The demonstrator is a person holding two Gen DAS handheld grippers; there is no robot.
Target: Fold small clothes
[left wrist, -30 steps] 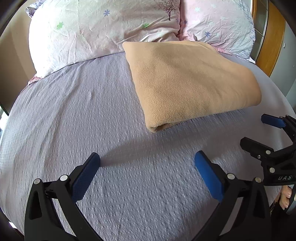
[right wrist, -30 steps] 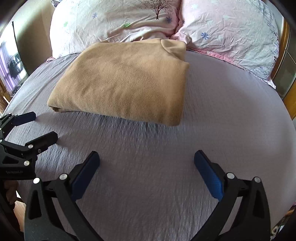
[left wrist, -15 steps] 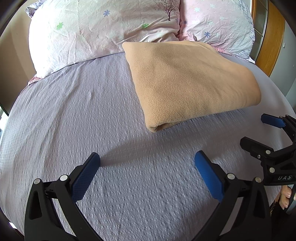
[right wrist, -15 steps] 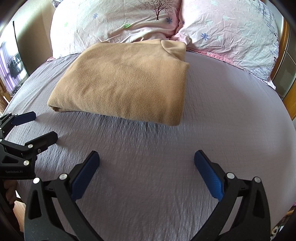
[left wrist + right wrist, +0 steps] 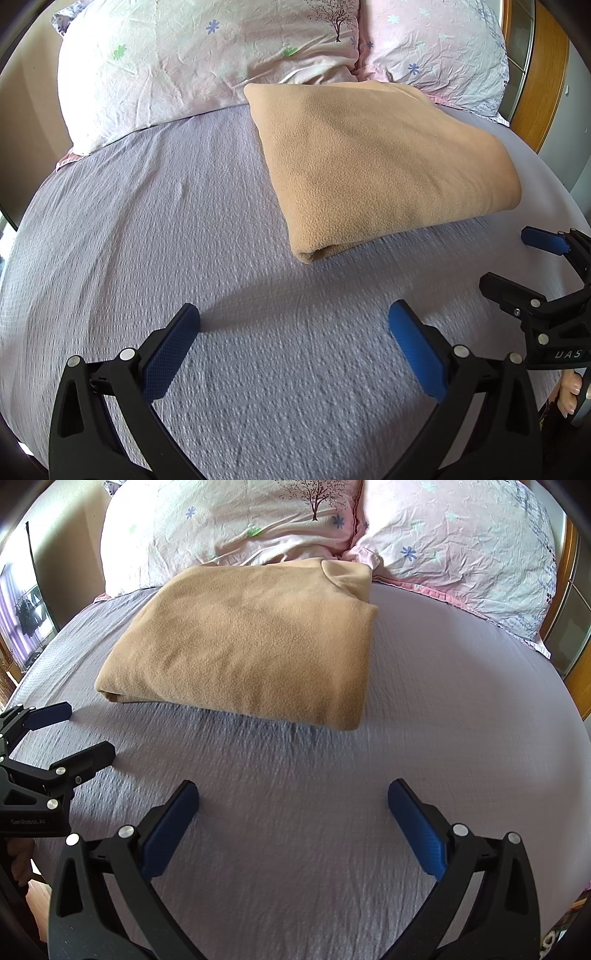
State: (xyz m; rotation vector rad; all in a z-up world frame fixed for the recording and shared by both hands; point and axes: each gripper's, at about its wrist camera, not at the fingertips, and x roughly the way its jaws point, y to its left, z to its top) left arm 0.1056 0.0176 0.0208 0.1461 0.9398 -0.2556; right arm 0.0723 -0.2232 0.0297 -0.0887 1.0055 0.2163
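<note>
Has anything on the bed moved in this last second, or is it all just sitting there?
Nothing visibly changed. The folded tan garment lies as it did against the pillows, and the left tool and right tool hover open above the sheet, holding nothing.

The folded tan garment (image 5: 251,646) is matt fleece with a soft, nubbly nap. Under it the lilac bedsheet (image 5: 147,229) is a puckered, crinkle-weave cloth. The pillows (image 5: 192,55) wear thin, creased printed cotton. The headboard (image 5: 543,74) is smooth, slightly glossy wood. Both the left gripper (image 5: 293,332) and the right gripper (image 5: 293,810) are matt black plastic with silvery metal rivets and dimpled blue rubbery pads (image 5: 168,830).
</note>
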